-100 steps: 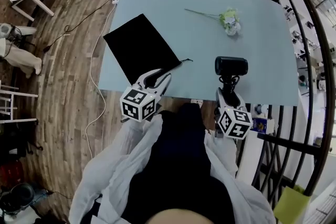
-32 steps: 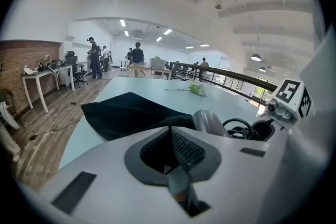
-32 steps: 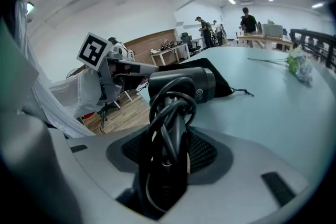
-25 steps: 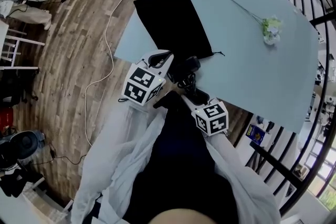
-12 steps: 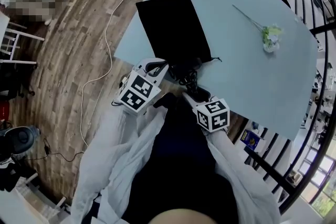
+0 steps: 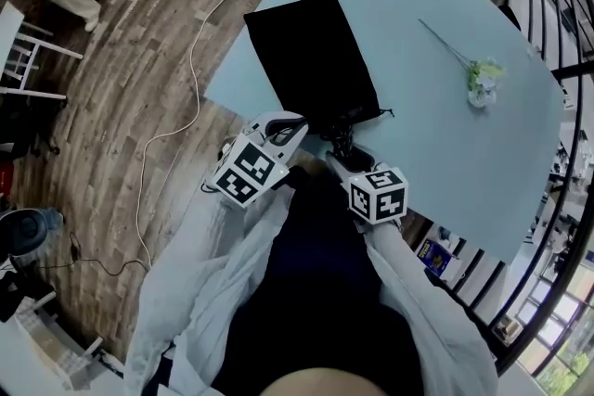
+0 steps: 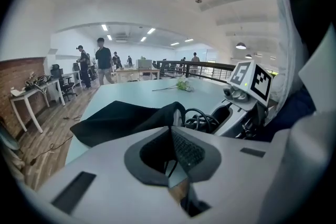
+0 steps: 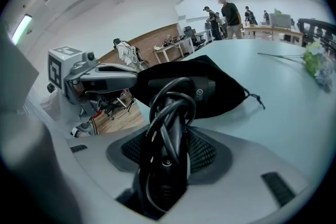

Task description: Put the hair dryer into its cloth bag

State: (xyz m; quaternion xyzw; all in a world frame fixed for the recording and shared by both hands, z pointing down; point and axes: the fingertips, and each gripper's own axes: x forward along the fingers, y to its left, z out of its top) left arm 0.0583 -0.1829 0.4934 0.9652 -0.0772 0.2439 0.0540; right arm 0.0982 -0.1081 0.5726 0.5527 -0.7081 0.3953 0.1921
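At left, the left gripper (image 7: pixel 172 131) is being listed with its fingers (image 7: pixel 191 150) pressed together, the hem of the cloth bag (image 6: pixel 311 56) being pinched between them and held raised off the bench (image 6: pixel 445 134), so that the mouth is being offered toward the person. The bag's black body is being left flat on the bench. Next, the hair dryer (image 8: pixel 184 91), its cord coiled about the handle, is being presented barrel-first at that mouth, apparently just within the rim; how deep cannot be told. The right gripper (image 8: pixel 170 139) is being used with fingers (image 8: pixel 209 153) half spread, clamped on handle and cord. A flower sprig (image 6: pixel 481 74) is lying well apart at right. Judged progress: opening and approach done; full insertion and release are being awaited.
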